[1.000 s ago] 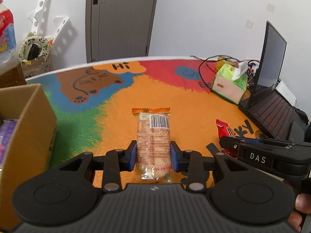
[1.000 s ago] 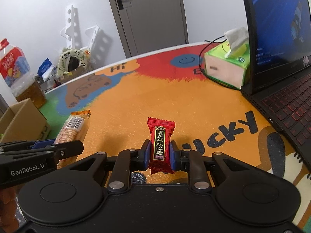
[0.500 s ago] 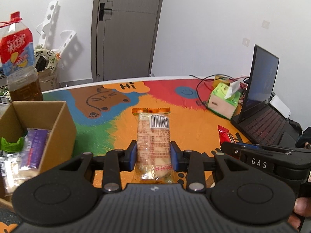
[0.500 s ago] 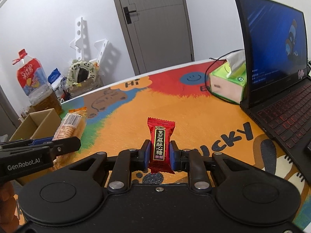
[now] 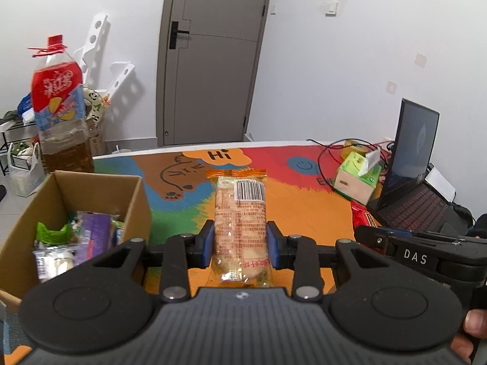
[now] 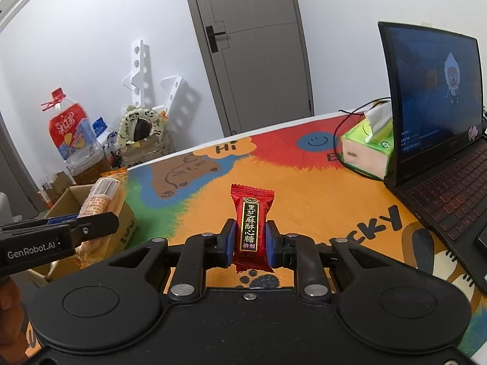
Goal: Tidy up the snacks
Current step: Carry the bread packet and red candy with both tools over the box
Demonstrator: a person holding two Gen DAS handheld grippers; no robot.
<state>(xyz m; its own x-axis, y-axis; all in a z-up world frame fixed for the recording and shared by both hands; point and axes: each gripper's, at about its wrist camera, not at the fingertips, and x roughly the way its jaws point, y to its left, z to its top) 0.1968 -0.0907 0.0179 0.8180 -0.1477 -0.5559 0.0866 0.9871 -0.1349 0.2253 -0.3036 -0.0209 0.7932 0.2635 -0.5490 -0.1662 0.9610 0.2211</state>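
My left gripper (image 5: 240,245) is shut on a long clear-and-orange wafer packet (image 5: 239,222), held up in the air above the colourful table mat (image 5: 298,210). To its left stands an open cardboard box (image 5: 134,194) with several snack packets (image 5: 91,237) inside. My right gripper (image 6: 249,245) is shut on a small red candy packet (image 6: 251,222) with gold lettering, also lifted off the table. In the right wrist view the left gripper (image 6: 91,228) with its wafer packet (image 6: 100,197) hangs over the cardboard box (image 6: 129,222) at the left.
A large tea bottle (image 5: 59,115) stands behind the box. An open laptop (image 6: 438,127) and a green tissue box (image 6: 365,149) with black cables occupy the table's right side. A grey door (image 5: 213,57) and floor clutter lie beyond the table's far edge.
Both grippers have risen with their packets. The left one has shifted toward the cardboard box, whose inside now shows in its view.
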